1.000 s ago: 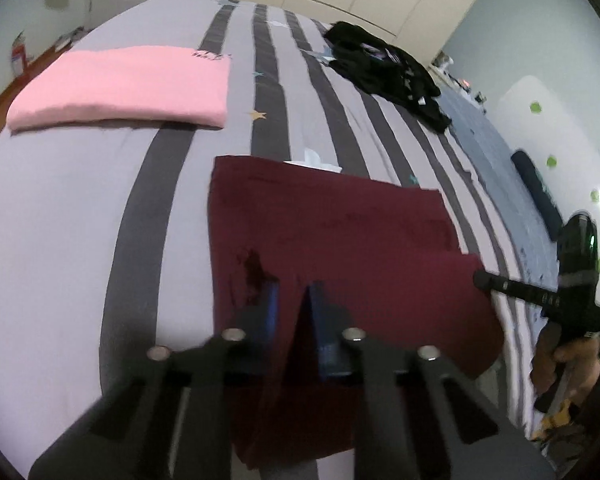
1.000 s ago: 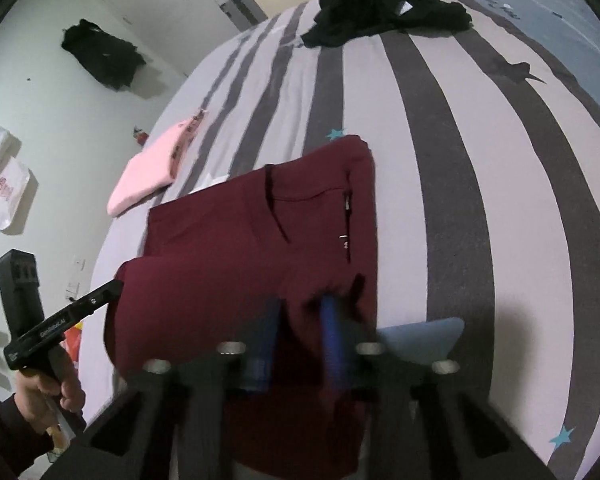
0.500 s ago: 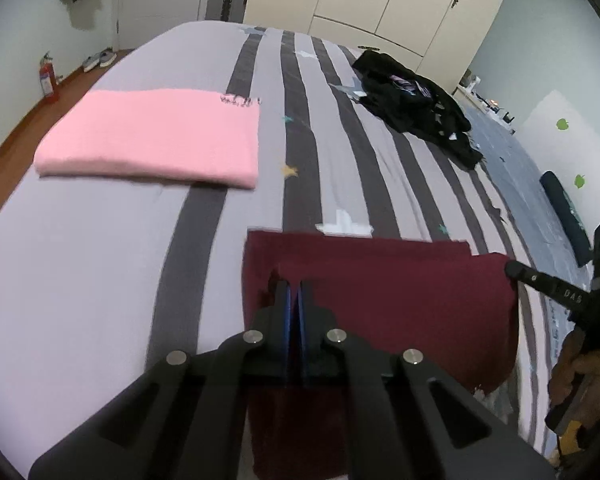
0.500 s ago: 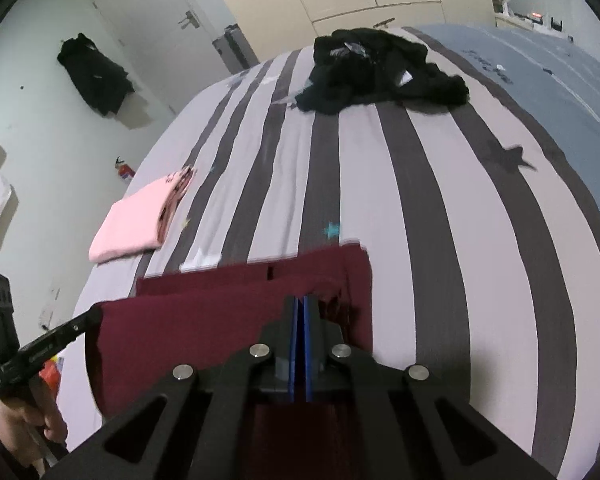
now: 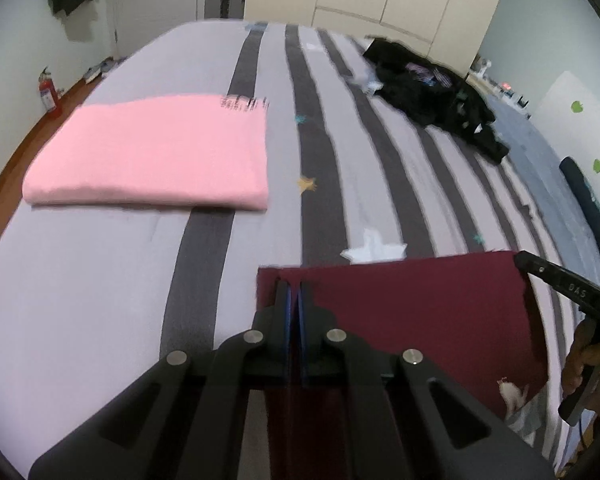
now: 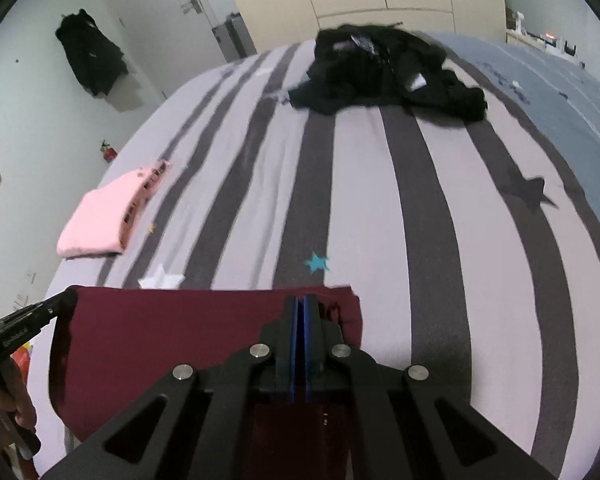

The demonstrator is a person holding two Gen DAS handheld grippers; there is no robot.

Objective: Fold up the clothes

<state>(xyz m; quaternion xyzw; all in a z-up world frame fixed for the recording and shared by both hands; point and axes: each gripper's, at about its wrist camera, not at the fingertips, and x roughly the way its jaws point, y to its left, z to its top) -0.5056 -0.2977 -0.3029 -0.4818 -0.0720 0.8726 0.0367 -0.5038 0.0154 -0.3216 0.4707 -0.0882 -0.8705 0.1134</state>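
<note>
Left wrist | both claws [image 5: 293, 294] [image 6: 300, 308] clamped on maroon garment [image 5: 412, 312] | long axis crosswise

White lettering seen on right tool [image 5: 548, 276] arm, only "DAS" partly read. Dark print on pink folded garment [image 5: 152, 152] blurred, not legible.

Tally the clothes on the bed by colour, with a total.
Pink, folded garment: 1
Maroon garment, held up at its top edge by both grippers: 1
Black, crumpled pile (cannot tell how many pieces): 1
Total: 3
</note>
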